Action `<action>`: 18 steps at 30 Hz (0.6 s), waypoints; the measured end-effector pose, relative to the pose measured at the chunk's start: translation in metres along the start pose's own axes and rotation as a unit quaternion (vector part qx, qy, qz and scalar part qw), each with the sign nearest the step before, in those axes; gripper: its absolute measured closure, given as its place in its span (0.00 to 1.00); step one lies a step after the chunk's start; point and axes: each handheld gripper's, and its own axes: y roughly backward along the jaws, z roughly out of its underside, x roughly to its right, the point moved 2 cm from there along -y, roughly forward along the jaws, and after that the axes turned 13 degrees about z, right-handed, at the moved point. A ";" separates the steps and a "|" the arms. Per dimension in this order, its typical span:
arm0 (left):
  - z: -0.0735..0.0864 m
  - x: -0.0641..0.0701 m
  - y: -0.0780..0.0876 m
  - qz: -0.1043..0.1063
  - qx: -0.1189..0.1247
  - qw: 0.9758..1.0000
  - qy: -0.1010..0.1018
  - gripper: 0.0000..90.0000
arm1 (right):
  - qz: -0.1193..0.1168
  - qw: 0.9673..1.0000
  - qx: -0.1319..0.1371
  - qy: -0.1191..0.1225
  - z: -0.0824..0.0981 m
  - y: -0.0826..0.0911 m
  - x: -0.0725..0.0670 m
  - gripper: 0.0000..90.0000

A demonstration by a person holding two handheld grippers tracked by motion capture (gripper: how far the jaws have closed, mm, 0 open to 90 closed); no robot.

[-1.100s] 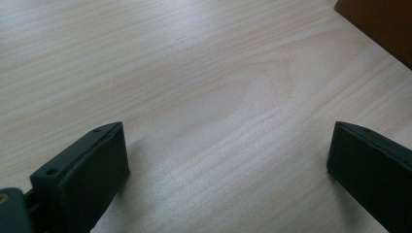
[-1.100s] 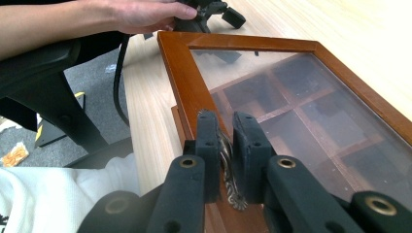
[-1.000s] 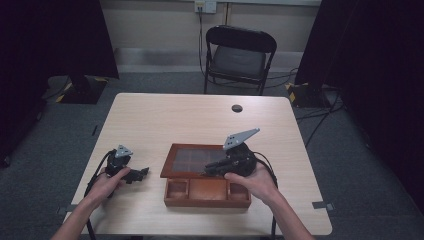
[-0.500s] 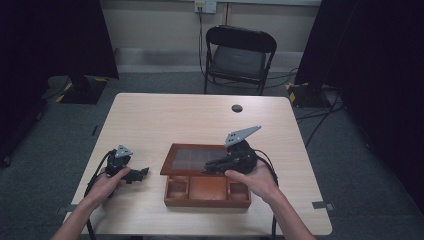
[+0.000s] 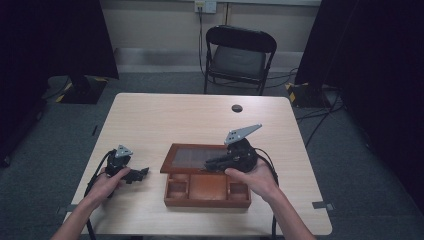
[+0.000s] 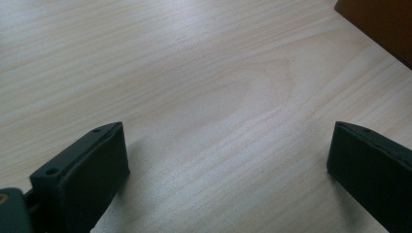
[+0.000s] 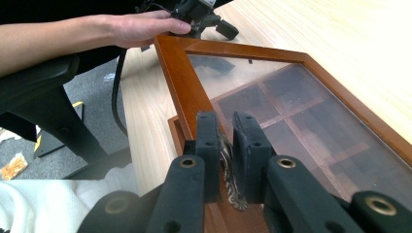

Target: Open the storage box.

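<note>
A wooden box (image 5: 207,199) with several compartments lies at the table's near middle. Its glass-paned lid (image 5: 192,157) is raised at the front edge and tilts over the back rows. My right gripper (image 5: 214,163) is shut on the small brass latch (image 7: 228,171) at the lid's front rail, with the pads (image 7: 208,141) pressing on both sides. Compartments show through the glass (image 7: 291,121). My left gripper (image 5: 141,173) rests on the table left of the box, and its jaws stand wide open (image 6: 223,160) over bare wood. The box's corner (image 6: 384,24) lies ahead of it.
A small dark round disc (image 5: 237,108) lies near the table's far edge. A black folding chair (image 5: 235,55) stands behind the table. The table (image 5: 165,120) is bare wood across its far half. Cables trail from both grippers toward the near edge.
</note>
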 end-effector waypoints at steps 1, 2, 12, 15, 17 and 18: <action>0.000 0.000 0.000 0.001 0.000 1.000 0.000 0.01 | 0.000 1.000 0.001 0.000 0.000 0.000 0.000 0.91; 0.000 0.000 0.000 0.001 0.000 1.000 0.000 0.01 | 0.000 1.000 0.001 -0.001 -0.001 0.000 0.001 0.91; 0.000 0.000 0.000 0.001 0.000 1.000 0.000 0.00 | 0.001 1.000 0.001 -0.006 -0.004 0.001 0.002 0.91; 0.000 0.000 0.000 0.001 0.002 1.000 0.002 0.00 | 0.001 1.000 0.002 -0.006 -0.005 0.002 0.003 0.91; 0.000 0.000 0.000 0.001 0.002 1.000 0.002 0.00 | 0.002 1.000 0.004 -0.007 -0.006 0.002 0.003 0.91; 0.000 0.000 -0.001 0.002 0.002 1.000 0.003 0.00 | 0.002 1.000 0.004 -0.008 -0.006 0.003 0.003 0.91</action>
